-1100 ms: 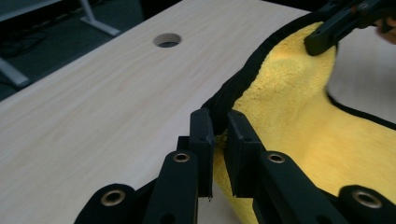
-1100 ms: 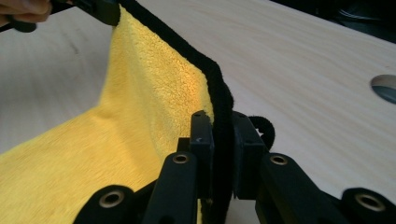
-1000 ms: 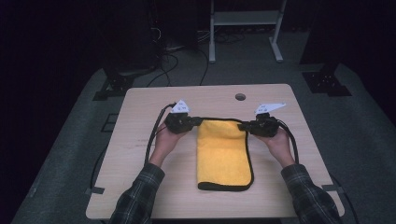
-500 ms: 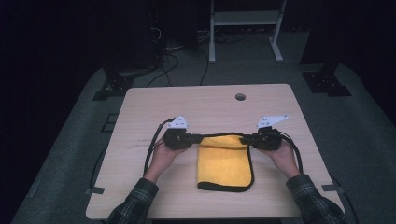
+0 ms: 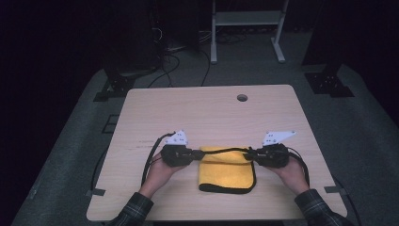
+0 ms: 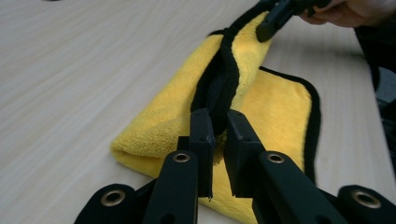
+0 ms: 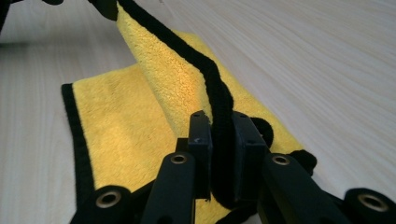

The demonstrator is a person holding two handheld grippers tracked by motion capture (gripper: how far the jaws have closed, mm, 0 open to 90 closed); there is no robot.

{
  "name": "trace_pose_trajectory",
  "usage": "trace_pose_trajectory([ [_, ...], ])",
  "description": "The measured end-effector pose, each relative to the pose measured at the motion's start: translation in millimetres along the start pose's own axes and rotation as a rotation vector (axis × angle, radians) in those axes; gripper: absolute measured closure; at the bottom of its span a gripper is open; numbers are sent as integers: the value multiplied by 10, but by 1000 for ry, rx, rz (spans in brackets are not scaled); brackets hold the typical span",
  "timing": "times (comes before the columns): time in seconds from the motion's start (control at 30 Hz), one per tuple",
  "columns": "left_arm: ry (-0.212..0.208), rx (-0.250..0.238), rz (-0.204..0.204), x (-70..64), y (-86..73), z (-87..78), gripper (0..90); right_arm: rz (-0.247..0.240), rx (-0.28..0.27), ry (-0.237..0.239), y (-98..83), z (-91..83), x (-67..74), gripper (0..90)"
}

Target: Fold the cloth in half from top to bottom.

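Your two grippers sit low over the near half of the table, the left gripper and right gripper pinching the black-edged far hem of the yellow cloth, which lies between them and blocks a straight path from one to the other. Beyond the cloth the tabletop is bare up to the small round hole near the far edge. Your cables loop on the table outside each hand. To either side, bare wood runs to the table's edges.

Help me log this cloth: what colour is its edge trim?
Black, bordering the yellow cloth; it shows best in the left gripper view.
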State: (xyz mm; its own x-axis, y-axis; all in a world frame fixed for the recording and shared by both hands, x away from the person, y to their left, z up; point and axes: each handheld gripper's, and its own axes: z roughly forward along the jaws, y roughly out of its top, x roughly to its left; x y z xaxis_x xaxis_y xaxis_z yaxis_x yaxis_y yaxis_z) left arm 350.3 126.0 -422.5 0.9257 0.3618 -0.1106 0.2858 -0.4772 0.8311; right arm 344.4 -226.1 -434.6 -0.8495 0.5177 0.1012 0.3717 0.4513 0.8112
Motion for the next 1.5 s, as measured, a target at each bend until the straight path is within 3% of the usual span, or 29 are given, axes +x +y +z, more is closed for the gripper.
trace_pose_trajectory([
  [0.13, -13, 30, 11, -112, -54, -5, 820, 4, 9, 16, -71, -35, 81, 789],
  [0.33, -42, 116, 13, -206, -208, 55, 818, -12, 77, 27, -202, 22, 206, 768],
  [0.53, -57, 190, -3, -222, -324, 157, 806, -8, 142, 18, -282, 68, 254, 628],
  [0.63, -61, 175, -5, -228, -310, 122, 764, 4, 131, 18, -296, 4, 269, 594],
  [0.77, -64, 133, -8, -245, -288, 0, 708, 12, 73, 7, -307, -191, 304, 587],
  [0.9, -45, 69, -23, -234, -244, -145, 706, 14, -5, -14, -302, -414, 319, 645],
  [1.03, -16, 51, -24, -179, -199, -158, 729, 24, -57, -55, -264, -546, 247, 758],
  [1.23, -4, 61, -25, -77, -118, 50, 752, 45, -15, -67, -206, -349, 55, 858],
  [1.33, -2, 71, -30, -44, -97, 167, 764, 48, 13, -36, -168, -166, 35, 872],
  [1.5, -30, 131, -14, -79, -126, 357, 764, 20, 79, 22, -152, 72, 92, 877],
])
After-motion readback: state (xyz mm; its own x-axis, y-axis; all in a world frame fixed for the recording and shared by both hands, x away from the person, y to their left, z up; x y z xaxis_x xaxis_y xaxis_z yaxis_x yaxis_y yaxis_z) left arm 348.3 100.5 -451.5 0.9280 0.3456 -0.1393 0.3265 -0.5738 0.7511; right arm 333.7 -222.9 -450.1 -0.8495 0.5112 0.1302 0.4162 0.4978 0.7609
